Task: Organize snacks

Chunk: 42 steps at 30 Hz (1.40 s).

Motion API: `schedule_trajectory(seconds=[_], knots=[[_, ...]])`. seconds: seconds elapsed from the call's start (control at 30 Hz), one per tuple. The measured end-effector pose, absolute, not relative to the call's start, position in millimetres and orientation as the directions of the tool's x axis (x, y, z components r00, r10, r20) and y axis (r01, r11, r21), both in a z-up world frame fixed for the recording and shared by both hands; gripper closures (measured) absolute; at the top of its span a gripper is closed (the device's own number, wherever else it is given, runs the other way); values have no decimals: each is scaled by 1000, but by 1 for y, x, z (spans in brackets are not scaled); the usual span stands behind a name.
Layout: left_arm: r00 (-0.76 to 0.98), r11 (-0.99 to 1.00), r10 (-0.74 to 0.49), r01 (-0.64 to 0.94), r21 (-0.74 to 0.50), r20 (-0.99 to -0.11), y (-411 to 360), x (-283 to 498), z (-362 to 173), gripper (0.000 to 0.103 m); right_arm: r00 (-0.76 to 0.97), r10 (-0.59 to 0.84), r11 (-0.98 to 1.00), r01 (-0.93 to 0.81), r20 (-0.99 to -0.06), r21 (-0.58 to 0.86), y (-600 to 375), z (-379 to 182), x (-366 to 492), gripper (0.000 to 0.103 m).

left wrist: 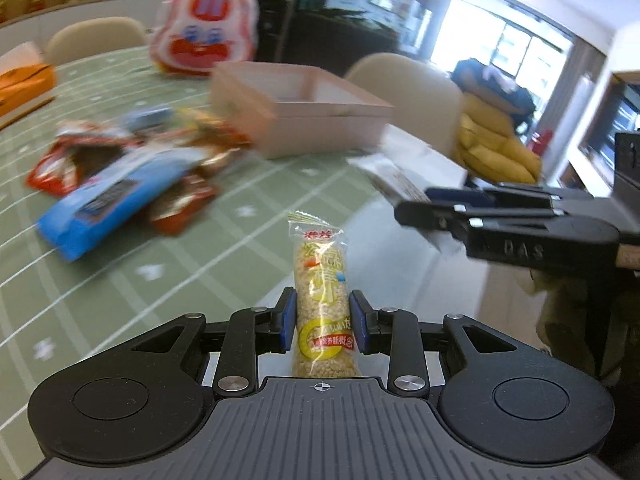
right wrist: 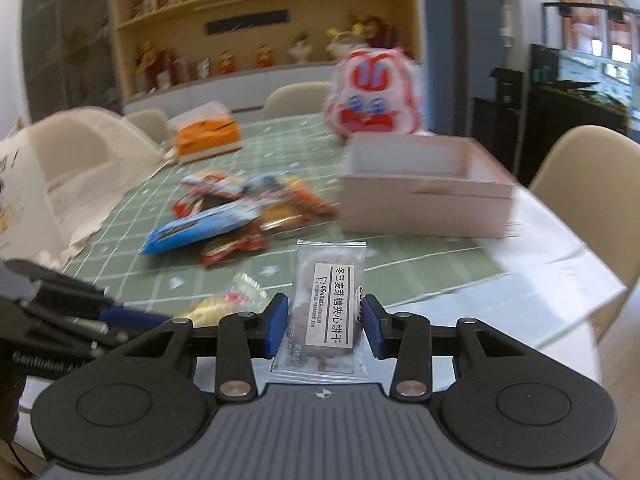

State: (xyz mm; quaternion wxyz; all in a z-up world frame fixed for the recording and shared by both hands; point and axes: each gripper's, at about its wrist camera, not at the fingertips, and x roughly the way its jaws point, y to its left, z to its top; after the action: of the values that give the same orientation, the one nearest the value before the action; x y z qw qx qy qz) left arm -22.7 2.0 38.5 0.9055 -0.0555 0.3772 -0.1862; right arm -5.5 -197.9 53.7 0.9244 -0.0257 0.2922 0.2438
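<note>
carrying two snacks at once: left gripper (left wrist: 322,322) is clamped on a puffed-rice bar (left wrist: 321,304) standing upright at lower centre of the left view; right gripper (right wrist: 326,325) grips a flat biscuit packet (right wrist: 328,312) at lower centre of the right view. pink box (right wrist: 428,184), open and seemingly empty, sits centre right, snack pile (right wrist: 236,216) beside it. judgement: bring each over the rim in turn, lower inside, then release, avoiding collision between grippers.

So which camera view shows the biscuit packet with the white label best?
The right wrist view: the biscuit packet sits centred between the right gripper's jaws, its label sharp. In the left wrist view the same packet appears only sideways and blurred, sticking out of that gripper.
</note>
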Motion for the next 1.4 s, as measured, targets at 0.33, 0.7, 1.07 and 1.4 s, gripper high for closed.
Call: schedule_trajectory(seconds=[0.33, 0.7, 1.07, 1.4], knots=[[729, 891, -453, 344, -297, -514, -31, 86, 121, 69, 852, 349, 933, -354, -391, 62, -268, 130, 53, 63], [666, 867, -459, 190, -461, -588, -32, 274, 53, 69, 838, 272, 962, -240, -474, 127, -266, 126, 194, 63], [789, 905, -345, 136, -404, -509, 77, 173, 79, 69, 664, 469, 882, -383, -583, 273, -169, 80, 260, 59], [810, 936, -166, -50, -349, -563, 174, 85, 51, 69, 663, 422, 895, -413, -618, 169, -113, 71, 215, 46]])
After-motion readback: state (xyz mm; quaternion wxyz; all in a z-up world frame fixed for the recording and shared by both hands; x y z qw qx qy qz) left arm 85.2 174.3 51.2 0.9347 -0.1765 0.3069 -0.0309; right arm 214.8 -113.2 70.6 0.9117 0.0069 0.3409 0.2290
